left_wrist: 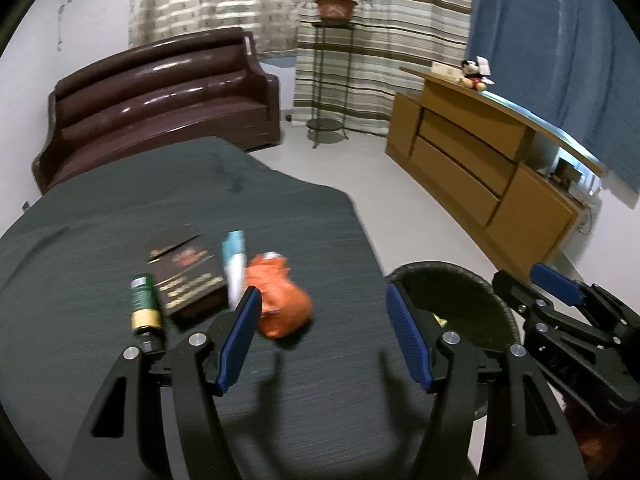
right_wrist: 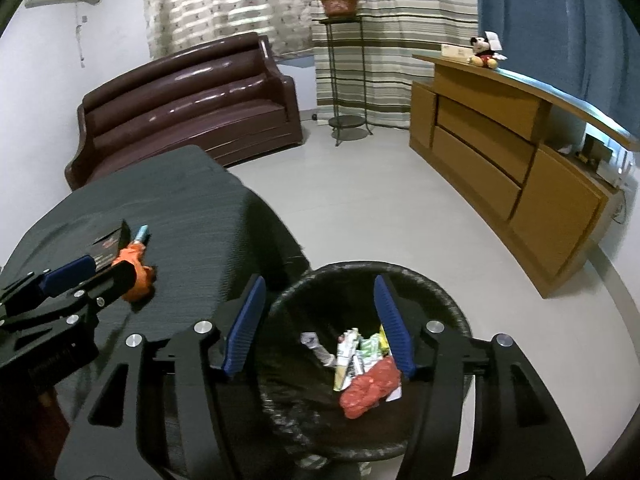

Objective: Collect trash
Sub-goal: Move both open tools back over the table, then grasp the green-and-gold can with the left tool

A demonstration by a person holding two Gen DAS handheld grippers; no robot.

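Grippers both gape, holding nothing — left gripper (left_wrist: 324,336) above the orange wrapper (left_wrist: 282,306), right gripper (right_wrist: 320,324) over the bin (right_wrist: 448,300).

Glossy leather sofa (left_wrist: 160,100); matt woven tablecloth (left_wrist: 120,208); wooden cabinet (left_wrist: 480,160).

Bare tablecloth (left_wrist: 304,400) before orange wrapper (left_wrist: 282,306)

Both grippers are black linkage frames with silver screws and ribbed blue fingers (left_wrist: 236,344).
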